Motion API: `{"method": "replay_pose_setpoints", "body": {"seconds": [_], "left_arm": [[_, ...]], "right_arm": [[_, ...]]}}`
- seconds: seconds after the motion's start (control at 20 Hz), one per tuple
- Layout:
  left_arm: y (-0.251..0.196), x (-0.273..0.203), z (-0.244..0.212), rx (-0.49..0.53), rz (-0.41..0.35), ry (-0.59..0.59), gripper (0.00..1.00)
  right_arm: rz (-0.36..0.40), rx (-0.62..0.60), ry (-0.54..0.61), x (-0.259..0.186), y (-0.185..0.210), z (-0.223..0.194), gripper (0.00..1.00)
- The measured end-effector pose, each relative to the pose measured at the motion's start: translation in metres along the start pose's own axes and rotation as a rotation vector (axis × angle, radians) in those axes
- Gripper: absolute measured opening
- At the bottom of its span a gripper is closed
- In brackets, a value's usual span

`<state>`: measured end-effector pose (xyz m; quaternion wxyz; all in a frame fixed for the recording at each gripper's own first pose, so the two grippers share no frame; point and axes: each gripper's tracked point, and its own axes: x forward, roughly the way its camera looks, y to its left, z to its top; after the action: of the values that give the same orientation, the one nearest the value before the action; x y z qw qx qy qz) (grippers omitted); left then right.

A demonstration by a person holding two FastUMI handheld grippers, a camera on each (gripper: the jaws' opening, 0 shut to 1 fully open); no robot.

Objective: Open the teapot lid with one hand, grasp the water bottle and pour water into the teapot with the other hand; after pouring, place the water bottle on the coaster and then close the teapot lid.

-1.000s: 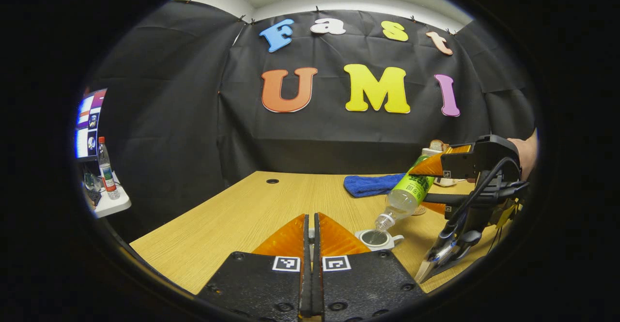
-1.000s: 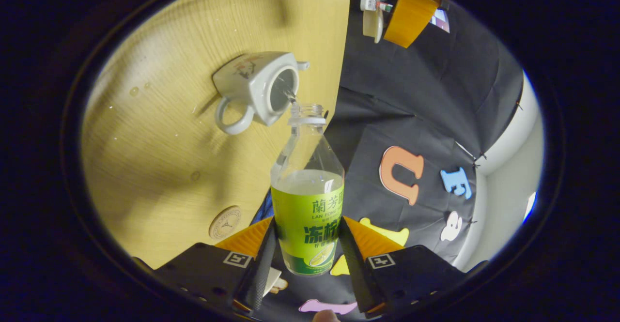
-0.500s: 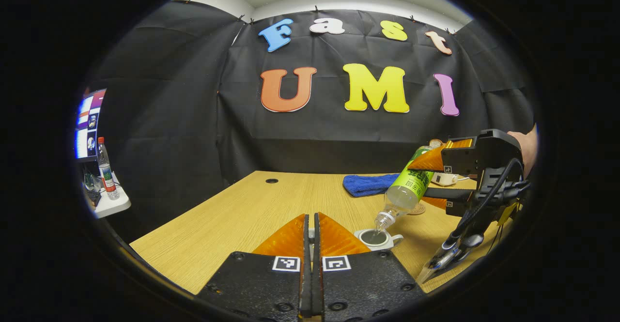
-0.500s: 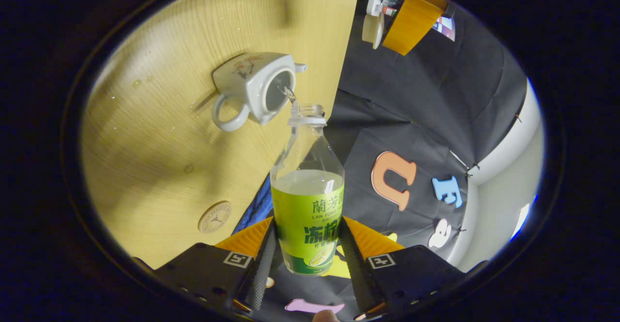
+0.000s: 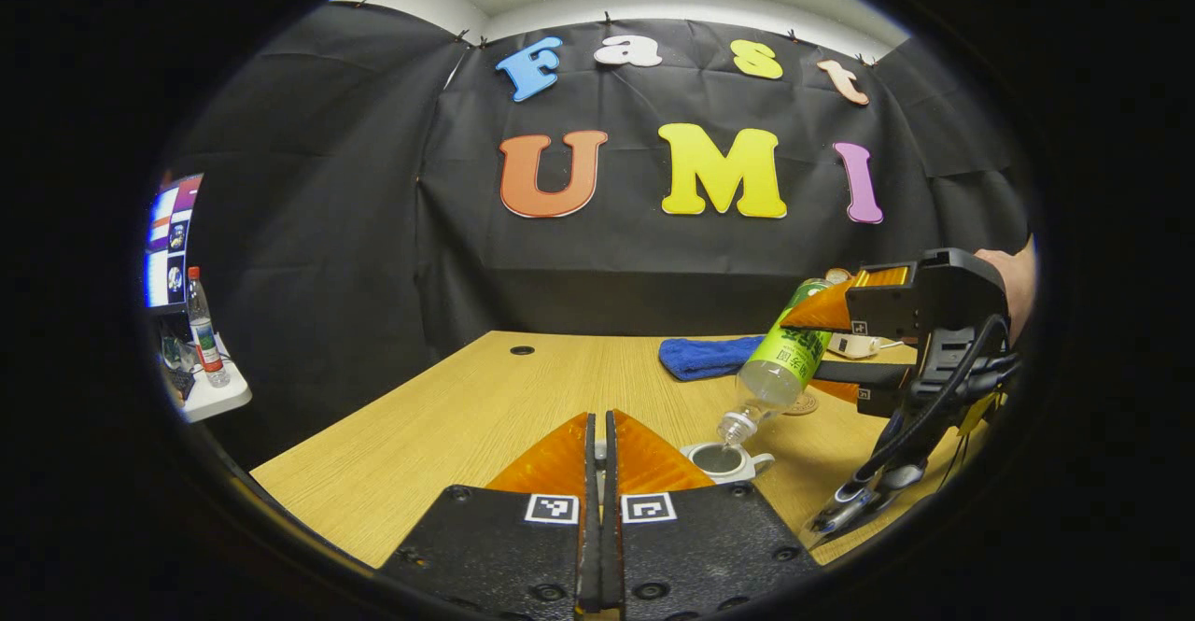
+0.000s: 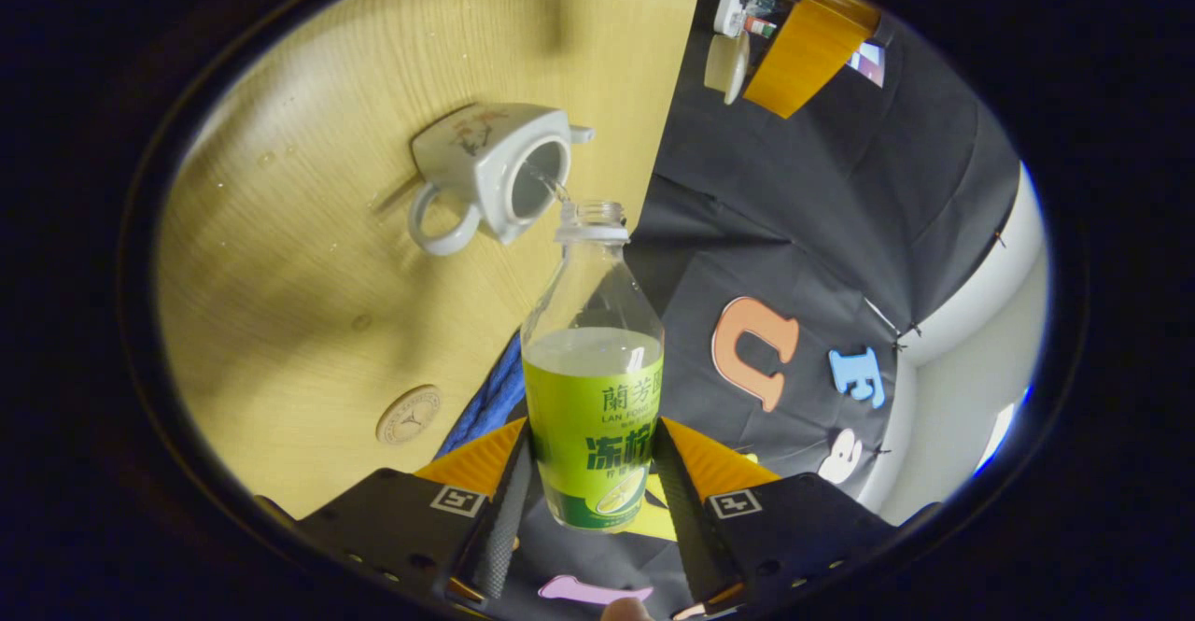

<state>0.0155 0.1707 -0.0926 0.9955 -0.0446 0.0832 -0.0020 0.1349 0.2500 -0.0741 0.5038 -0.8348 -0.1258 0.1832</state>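
A white teapot (image 6: pixel 485 173) stands open on the wooden table (image 6: pixel 308 257), also seen as the teapot (image 5: pixel 724 460) just right of my left fingers. My right gripper (image 6: pixel 591 434) is shut on a green-labelled water bottle (image 6: pixel 593 350), tilted mouth-down over the opening, and a thin stream of water runs in. From the left gripper view, the bottle (image 5: pixel 789 355) and right gripper (image 5: pixel 826 350) hang to the right with a hand behind. My left gripper (image 5: pixel 602 416) is shut; in the right gripper view it holds the white teapot lid (image 6: pixel 726 65) off to the side.
A round wooden coaster (image 6: pixel 408 415) lies on the table beside a blue cloth (image 5: pixel 705 357). Small water drops dot the wood near the teapot. A white plug (image 5: pixel 854 345) sits at the back right. A side shelf (image 5: pixel 210 397) with a bottle stands off to the left.
The right gripper and bottle have shifted slightly, the bottle's mouth rising a little above the teapot while water keeps running. The left gripper has stayed put.
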Motion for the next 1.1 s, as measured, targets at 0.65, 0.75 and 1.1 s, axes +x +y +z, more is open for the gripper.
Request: {"method": "replay_pose_setpoints", "body": {"seconds": [0.65, 0.75, 1.1], "left_arm": [[0.005, -0.001, 0.002, -0.005, 0.015, -0.005, 0.02], [0.008, -0.002, 0.003, -0.006, 0.022, -0.012, 0.02], [-0.006, -0.001, 0.013, -0.007, 0.024, -0.020, 0.02]], "right_arm": [[0.023, 0.065, -0.023, 0.001, 0.007, 0.002, 0.72], [0.061, 0.162, -0.034, 0.004, 0.015, 0.002, 0.71], [0.223, 0.670, -0.069, -0.007, 0.044, 0.009, 0.71]]}}
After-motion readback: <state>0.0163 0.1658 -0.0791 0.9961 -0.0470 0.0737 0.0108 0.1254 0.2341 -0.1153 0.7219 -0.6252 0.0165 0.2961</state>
